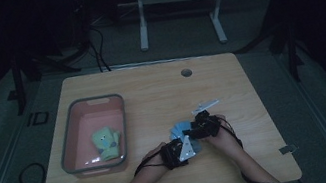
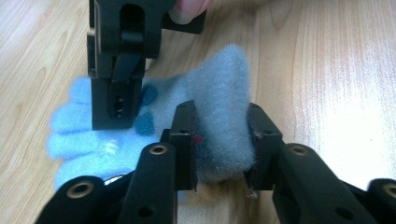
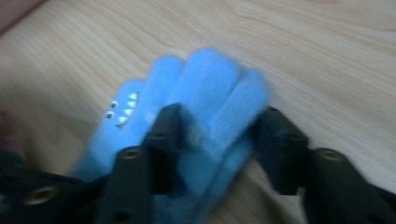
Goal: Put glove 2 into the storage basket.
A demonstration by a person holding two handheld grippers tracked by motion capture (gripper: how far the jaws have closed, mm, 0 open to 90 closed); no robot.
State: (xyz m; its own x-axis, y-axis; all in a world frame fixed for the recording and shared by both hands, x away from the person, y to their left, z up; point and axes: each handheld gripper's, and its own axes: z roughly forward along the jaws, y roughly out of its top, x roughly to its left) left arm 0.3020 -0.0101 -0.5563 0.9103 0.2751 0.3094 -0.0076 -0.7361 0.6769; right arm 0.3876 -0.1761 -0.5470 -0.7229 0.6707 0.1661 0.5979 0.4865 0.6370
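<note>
A fluffy light blue glove lies on the wood table, near the front edge, a bit right of the middle. It has little white teeth & eyes on it, seen in the right gripper view.

The left gripper is clamped on the glove. In the left gripper view both pads press into the cuff end & the fluff is squished up between them. That end lifts up a bit like a small hill. The rest of the glove lies flat on the wood.

The right gripper is at the finger end of the glove. Its jaws stand on both sides of the glove fingers. The left jaw touches the fluff, but the other one has a small gap next to it, so it's not squeezing. The pic is blurry there. In the left gripper view this tool comes down from the top & sits on the glove's finger part.

In the high view the 2 tools are close together, w/ the glove under them, & the person's hands come in from the bottom.

A pink bin w/ a grey rim sits on the left side of the table, well apart from the blue glove. A green glove lies inside it.
</note>
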